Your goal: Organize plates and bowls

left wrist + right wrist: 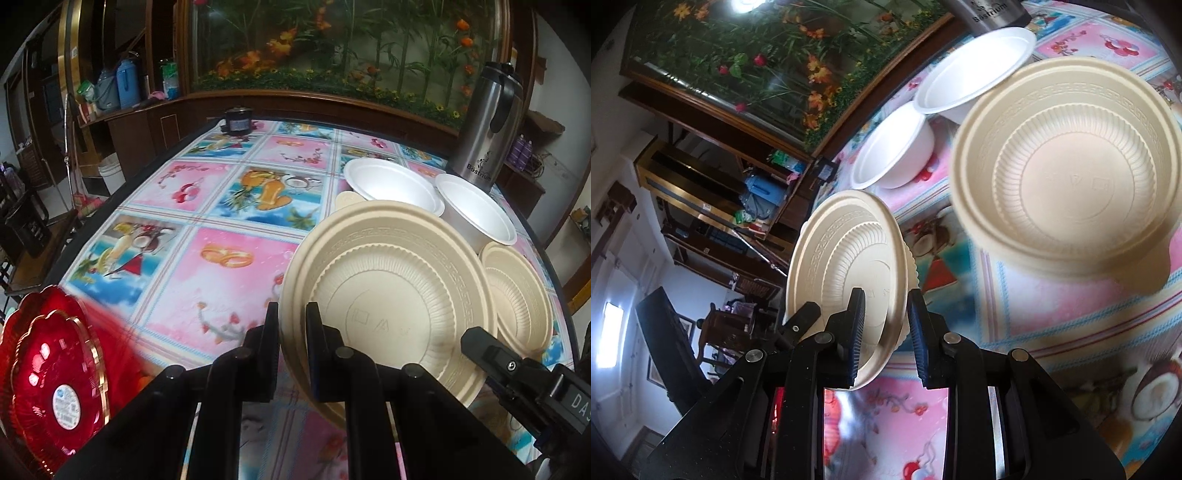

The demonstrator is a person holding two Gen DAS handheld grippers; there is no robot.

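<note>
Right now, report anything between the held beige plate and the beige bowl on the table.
Nothing visible. Only tablecloth shows between the plate and the bowl. The two white bowls sit farther back, off that path.

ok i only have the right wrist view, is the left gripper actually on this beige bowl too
Observer: Yes. In the left wrist view, the left gripper is clamped on the rim of the beige bowl, which is tilted.
Operator: anything over on the left of the table i cant see
Observer: Red plates, apparently stacked, sit at the table's near left edge.
Operator: and the steel flask, is it upright
Observer: Yes, the steel flask stands upright just behind the white bowls.
</note>
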